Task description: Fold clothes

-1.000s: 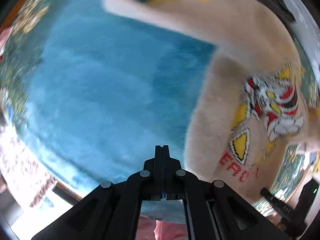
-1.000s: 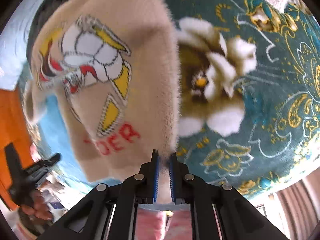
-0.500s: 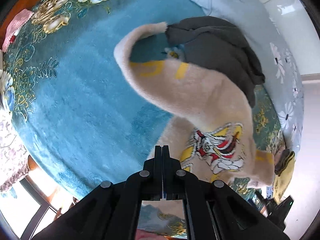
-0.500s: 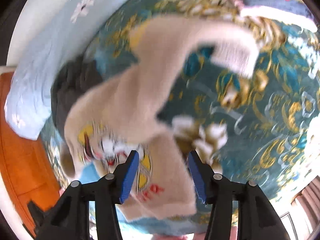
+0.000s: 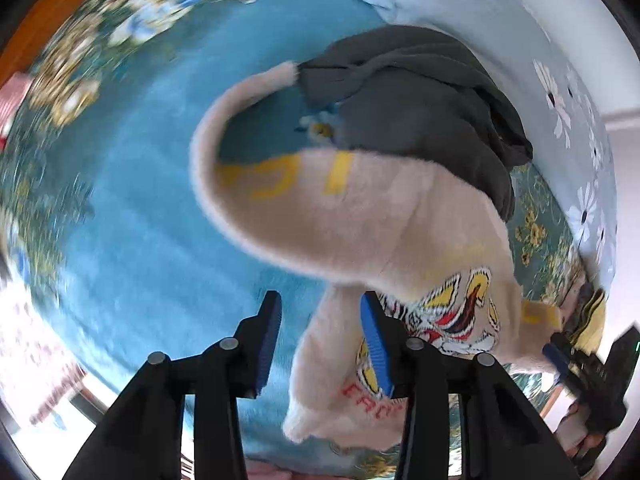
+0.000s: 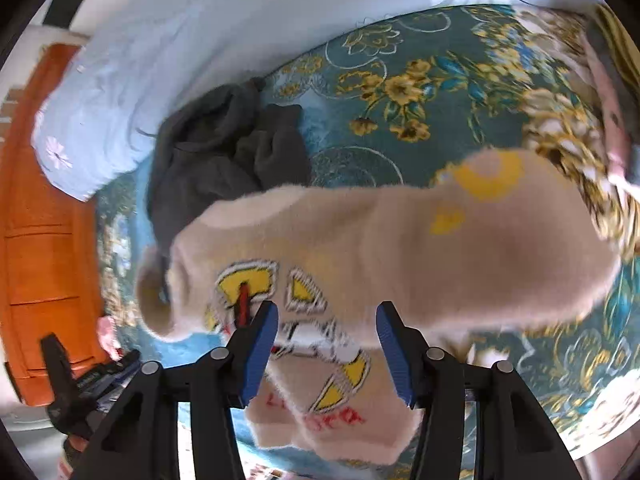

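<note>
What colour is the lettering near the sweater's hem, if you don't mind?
Red lettering on the cream sweater, clearest in the right wrist view.

The cream sweater (image 6: 360,240) is motion-blurred, its hem lettering unreadable, partly hiding the dark garment (image 6: 216,152).

Floral teal bedspread (image 6: 440,92), orange cabinet (image 6: 44,248)

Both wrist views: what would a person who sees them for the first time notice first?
The cream fuzzy sweater with a tiger graphic and red lettering fills the middle of both views, lying on the teal floral blanket. Behind it sits a crumpled dark grey garment, near the pale blue daisy-print bedding. Both the left gripper and the right gripper are open.
</note>
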Tool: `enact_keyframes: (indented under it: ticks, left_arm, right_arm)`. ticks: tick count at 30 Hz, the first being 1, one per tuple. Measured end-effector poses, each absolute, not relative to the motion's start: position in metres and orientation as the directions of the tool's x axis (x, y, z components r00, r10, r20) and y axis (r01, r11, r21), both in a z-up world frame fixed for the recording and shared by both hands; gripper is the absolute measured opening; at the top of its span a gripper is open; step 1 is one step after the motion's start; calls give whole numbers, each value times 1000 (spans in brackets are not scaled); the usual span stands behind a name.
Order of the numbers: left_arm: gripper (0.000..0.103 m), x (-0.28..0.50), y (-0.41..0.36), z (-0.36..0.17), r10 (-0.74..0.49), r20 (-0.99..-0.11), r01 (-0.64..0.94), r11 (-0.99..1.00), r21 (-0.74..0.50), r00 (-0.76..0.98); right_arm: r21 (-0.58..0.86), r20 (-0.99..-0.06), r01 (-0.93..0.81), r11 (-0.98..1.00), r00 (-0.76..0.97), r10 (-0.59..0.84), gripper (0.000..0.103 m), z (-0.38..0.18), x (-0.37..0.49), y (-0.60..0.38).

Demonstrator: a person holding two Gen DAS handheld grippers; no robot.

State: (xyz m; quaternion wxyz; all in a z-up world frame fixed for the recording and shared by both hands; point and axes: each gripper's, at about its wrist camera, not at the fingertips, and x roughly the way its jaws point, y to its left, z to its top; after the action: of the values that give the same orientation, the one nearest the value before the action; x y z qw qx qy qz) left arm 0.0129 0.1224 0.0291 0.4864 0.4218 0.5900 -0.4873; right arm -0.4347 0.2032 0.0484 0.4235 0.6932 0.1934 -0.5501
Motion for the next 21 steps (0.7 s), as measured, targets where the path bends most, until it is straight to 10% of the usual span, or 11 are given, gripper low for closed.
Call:
enact_keyframes:
  ticks: [11,21]
  left_arm:
    - [54,-62,38,-22,64,-996,948,-307,-85,-69]
    - [60,-92,17,-67,254,-949,815,-500,-293,-186]
  right_arm:
    - [195,-973,911,-363,227,48,59,-34,-436,118]
    - [266,-947,964,-9,263,186,60,-76,-415,82]
